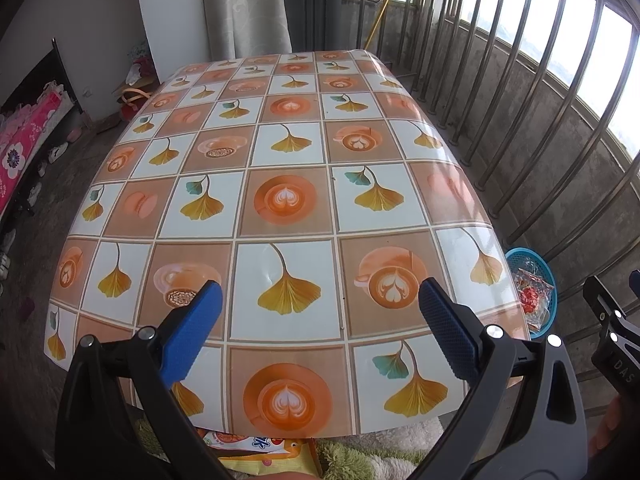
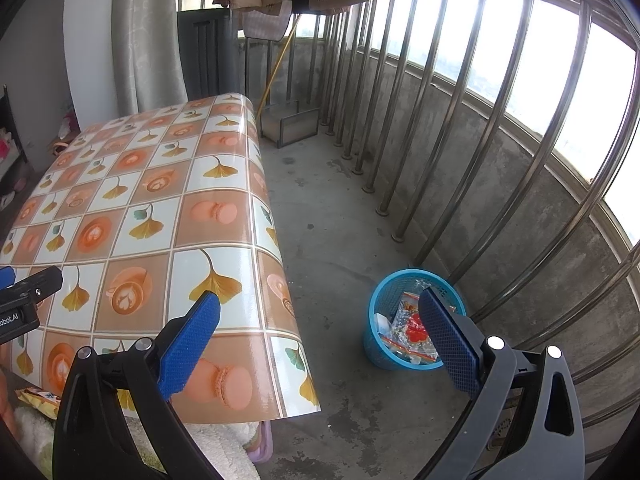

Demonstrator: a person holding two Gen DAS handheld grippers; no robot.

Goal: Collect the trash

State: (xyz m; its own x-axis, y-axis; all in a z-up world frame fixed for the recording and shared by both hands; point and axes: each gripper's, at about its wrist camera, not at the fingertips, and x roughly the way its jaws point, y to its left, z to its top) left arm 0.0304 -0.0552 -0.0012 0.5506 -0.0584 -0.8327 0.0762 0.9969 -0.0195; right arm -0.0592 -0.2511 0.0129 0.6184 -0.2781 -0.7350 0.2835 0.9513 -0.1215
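A blue plastic basket (image 2: 378, 344) stands on the concrete floor right of the table, with clear and red wrappers (image 2: 412, 330) inside. It also shows in the left wrist view (image 1: 540, 264) at the table's right edge. My left gripper (image 1: 320, 312) is open and empty above the near part of the patterned tablecloth (image 1: 288, 152). My right gripper (image 2: 320, 326) is open and empty, held over the table's right edge and the floor, its right finger (image 2: 448, 336) in front of the basket. A yellow snack packet (image 1: 264, 454) lies below the table's near edge.
A steel railing (image 2: 460, 128) and concrete wall run along the right. A fluffy cloth (image 2: 36, 436) lies under the near table edge. A bed with pink bedding (image 1: 24, 148) and shoes are at the left. A metal frame (image 2: 292, 124) stands on the floor beyond the table.
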